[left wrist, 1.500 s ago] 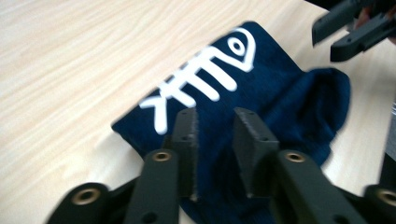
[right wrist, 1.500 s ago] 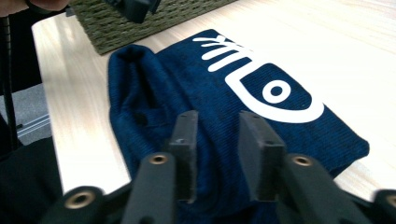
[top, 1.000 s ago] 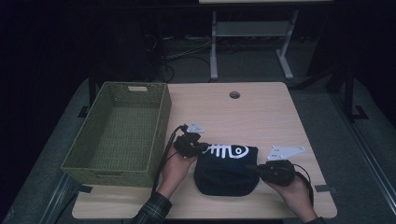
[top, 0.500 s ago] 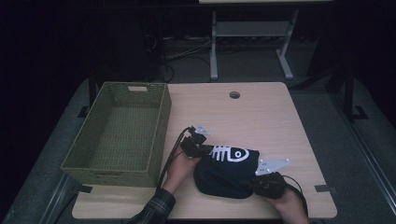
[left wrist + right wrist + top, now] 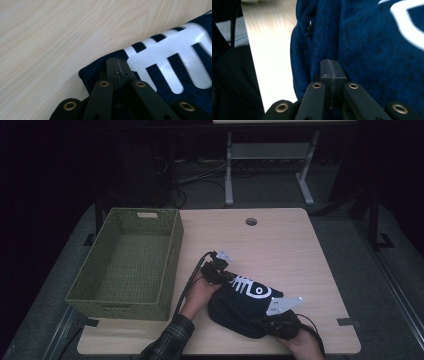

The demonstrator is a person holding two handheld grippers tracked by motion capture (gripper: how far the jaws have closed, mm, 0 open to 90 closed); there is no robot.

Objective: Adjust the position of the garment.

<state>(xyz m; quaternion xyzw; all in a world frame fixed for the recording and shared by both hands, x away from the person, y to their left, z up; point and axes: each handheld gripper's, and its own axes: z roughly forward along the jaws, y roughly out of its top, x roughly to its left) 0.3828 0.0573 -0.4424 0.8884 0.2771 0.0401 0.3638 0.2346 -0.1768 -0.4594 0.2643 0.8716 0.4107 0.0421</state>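
Observation:
A dark navy garment [image 5: 235, 307] with a white print [image 5: 252, 287] lies bunched near the table's front edge. My left gripper [image 5: 228, 277] is at its far left corner. In the left gripper view the gripper [image 5: 117, 61] has its jaws shut together, tips over the cloth's corner [image 5: 92, 72] beside the white print [image 5: 172, 50]. My right gripper [image 5: 262, 322] presses in at the garment's near right side. In the right gripper view the gripper [image 5: 331, 62] is shut too, its tips against a fold of navy knit [image 5: 362, 45]. No fabric shows between either pair of jaws.
A green woven basket [image 5: 172, 265] stands at the left of the light wooden table [image 5: 285, 245], close to my left hand. A cable hole [image 5: 251, 221] sits near the far edge. Desk legs and cables stand on the dark floor behind.
Both hands moved inward and lower. The left gripper shifted right onto the garment's corner, the right one moved left toward the front edge. The garment is more bunched and skewed.

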